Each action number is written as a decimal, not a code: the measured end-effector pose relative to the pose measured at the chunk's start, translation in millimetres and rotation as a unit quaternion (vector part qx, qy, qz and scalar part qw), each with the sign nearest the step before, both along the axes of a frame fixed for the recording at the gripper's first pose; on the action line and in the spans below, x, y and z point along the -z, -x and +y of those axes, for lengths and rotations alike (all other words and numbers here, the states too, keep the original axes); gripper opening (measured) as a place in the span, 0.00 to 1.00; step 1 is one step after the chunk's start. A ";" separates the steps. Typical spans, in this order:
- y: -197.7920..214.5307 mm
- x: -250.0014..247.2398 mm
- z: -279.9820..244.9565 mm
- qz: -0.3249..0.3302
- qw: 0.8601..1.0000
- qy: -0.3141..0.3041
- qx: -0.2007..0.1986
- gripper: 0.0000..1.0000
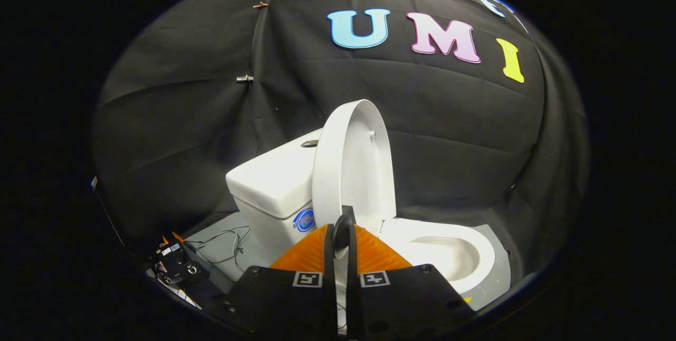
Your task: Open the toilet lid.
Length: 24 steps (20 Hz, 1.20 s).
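Note:
A white toilet stands against the booth's wall, with its tank (274, 182) on the left and its bowl (449, 256) on the right. The toilet lid (354, 167) is raised and stands about upright between tank and bowl, its underside facing the bowl. My gripper (342, 231) sits at the lower end of the lid's near rim. Its fingers are drawn close together, and the rim's thin edge is pinched at their tips. A narrow white strip shows in the slit between the fingers.
A grey floor plate (222, 240) lies under the toilet, with thin wires (227, 243) trailing across it. A small dark device (177, 264) sits at the plate's left corner. Black cloth closes in the booth behind and on both sides.

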<state>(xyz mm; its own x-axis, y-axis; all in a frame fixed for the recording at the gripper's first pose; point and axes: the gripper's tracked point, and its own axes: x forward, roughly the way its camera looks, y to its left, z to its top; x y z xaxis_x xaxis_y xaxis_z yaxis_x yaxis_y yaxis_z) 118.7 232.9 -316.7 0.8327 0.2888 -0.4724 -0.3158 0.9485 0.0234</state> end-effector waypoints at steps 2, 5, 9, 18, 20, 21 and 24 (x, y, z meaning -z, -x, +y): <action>-0.6 0.3 1.3 0.000 1.000 -0.002 -0.001 0.11; -0.7 1.1 3.7 0.000 1.000 -0.005 -0.003 0.11; -0.9 2.5 5.1 0.000 1.000 -0.004 -0.006 0.11; 5.3 -6.3 4.5 0.012 0.999 -0.040 -0.004 0.27; 8.0 -20.4 -0.1 -0.003 0.999 -0.042 0.002 0.57; 8.4 -27.7 -1.4 -0.011 0.999 -0.041 0.002 0.73; 9.8 -53.0 -4.2 -0.034 0.998 -0.047 0.001 0.99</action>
<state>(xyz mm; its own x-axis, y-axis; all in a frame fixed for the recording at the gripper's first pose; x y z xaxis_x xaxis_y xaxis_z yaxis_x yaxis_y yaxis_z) 108.9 228.7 -263.7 0.8621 0.3285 -0.3859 -0.3184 0.9435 0.0919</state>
